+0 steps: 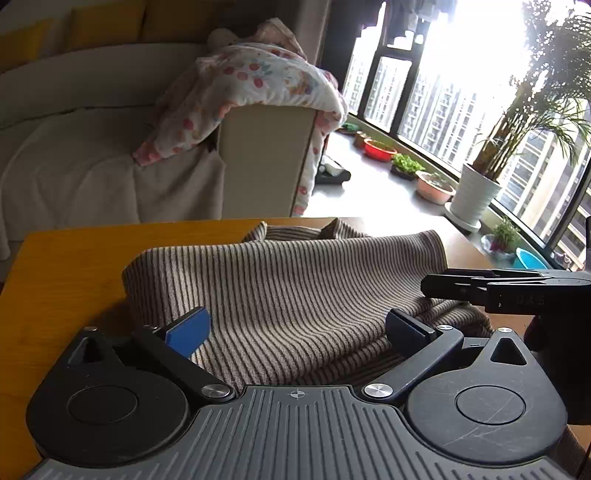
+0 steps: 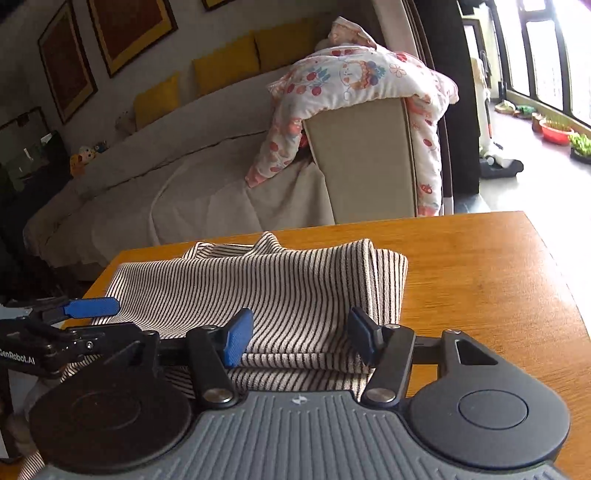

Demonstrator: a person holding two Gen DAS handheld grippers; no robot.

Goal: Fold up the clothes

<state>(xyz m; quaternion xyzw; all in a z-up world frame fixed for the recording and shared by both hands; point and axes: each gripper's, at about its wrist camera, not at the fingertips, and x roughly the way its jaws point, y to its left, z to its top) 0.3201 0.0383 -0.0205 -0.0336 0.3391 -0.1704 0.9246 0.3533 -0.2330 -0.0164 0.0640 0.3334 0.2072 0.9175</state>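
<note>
Bare wood of the table (image 2: 480, 266) is left free to the right of the striped garment (image 2: 266, 288), up to the far edge. The near edge of the garment is crowded by 2 grippers: the right gripper (image 2: 299, 338) and, just left, the left gripper (image 2: 92, 308).

A long beige fabric sofa (image 2: 192, 173) curves along the wall, with mustard-yellow cushions (image 2: 225, 66) lined on its back and a white quilt printed with red fruit (image 2: 354, 77) draped over its armrest. Dark-framed pictures (image 2: 129, 33) hang above. By the tall windows (image 1: 436, 107) stand a palm in a white ribbed pot (image 1: 476, 192) and a red bowl (image 1: 378, 149).
</note>
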